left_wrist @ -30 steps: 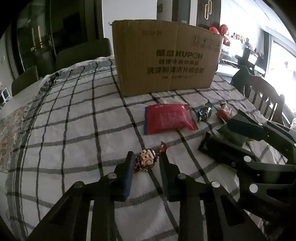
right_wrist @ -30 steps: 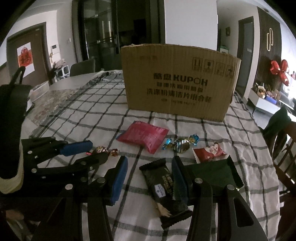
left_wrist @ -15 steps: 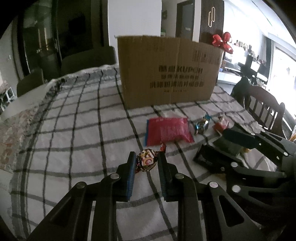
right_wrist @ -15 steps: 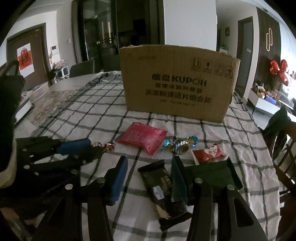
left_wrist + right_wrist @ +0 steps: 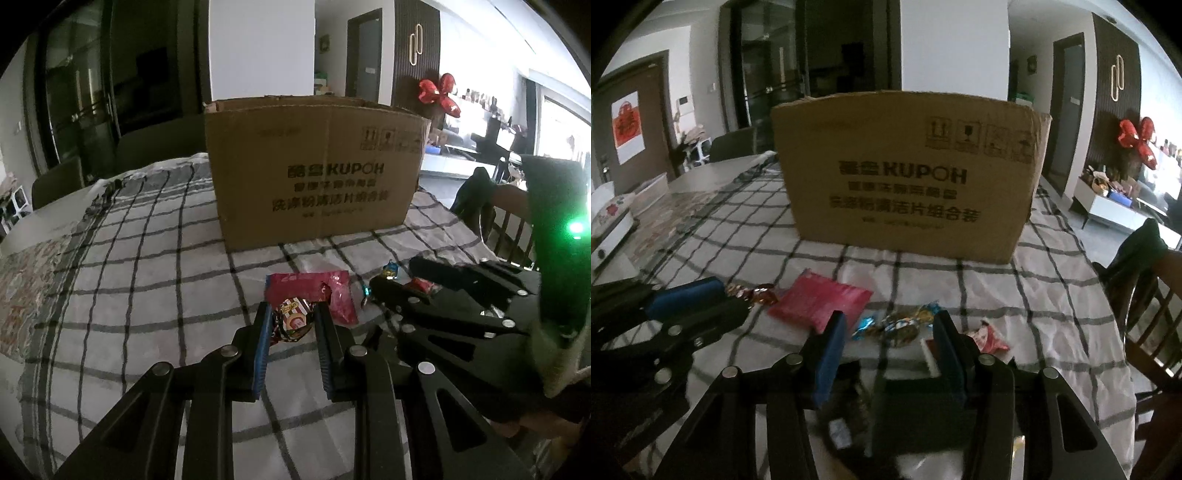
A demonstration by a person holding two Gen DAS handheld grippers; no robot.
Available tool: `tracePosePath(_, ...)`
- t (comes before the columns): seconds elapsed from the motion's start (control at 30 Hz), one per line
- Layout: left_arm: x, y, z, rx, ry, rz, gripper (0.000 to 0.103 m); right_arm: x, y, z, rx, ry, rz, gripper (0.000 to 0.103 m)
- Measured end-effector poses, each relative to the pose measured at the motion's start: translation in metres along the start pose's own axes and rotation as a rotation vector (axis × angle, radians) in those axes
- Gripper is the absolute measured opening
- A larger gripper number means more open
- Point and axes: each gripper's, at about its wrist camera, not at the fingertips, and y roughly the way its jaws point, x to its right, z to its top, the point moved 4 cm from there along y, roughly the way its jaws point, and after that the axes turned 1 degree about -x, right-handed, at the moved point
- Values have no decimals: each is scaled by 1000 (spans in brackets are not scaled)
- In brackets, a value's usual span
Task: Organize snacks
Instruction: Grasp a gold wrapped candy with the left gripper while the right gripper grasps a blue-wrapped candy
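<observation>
My left gripper [image 5: 293, 317] is shut on a round foil-wrapped candy [image 5: 293, 324] and holds it above the checked tablecloth; it also shows in the right wrist view [image 5: 753, 293]. A red snack packet [image 5: 328, 291] [image 5: 820, 304] lies behind it. My right gripper [image 5: 888, 330] is open over a black bar [image 5: 846, 406] and a dark green packet [image 5: 916, 402]. A blue-gold candy [image 5: 901, 326] and a small red packet [image 5: 988, 338] lie just ahead. A large open cardboard box [image 5: 314, 173] [image 5: 908, 177] stands at the back.
A wooden chair [image 5: 1152, 295] with dark clothing stands at the table's right edge. A patterned mat [image 5: 26, 273] lies at the left. Dark chairs [image 5: 733, 147] stand behind the table.
My left gripper has lifted the round candy off the cloth and moved toward the box. My right gripper has moved forward over the black bar and green packet.
</observation>
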Motion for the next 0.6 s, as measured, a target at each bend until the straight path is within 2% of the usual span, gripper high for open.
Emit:
tracePosePath(0.13,1,5,2,0,-5,0,24,5,10,0,-30,34,24,35)
tracePosePath(0.6,2,15,4,-12,-20,-6,24,11,31,-3,-109,103,84,27)
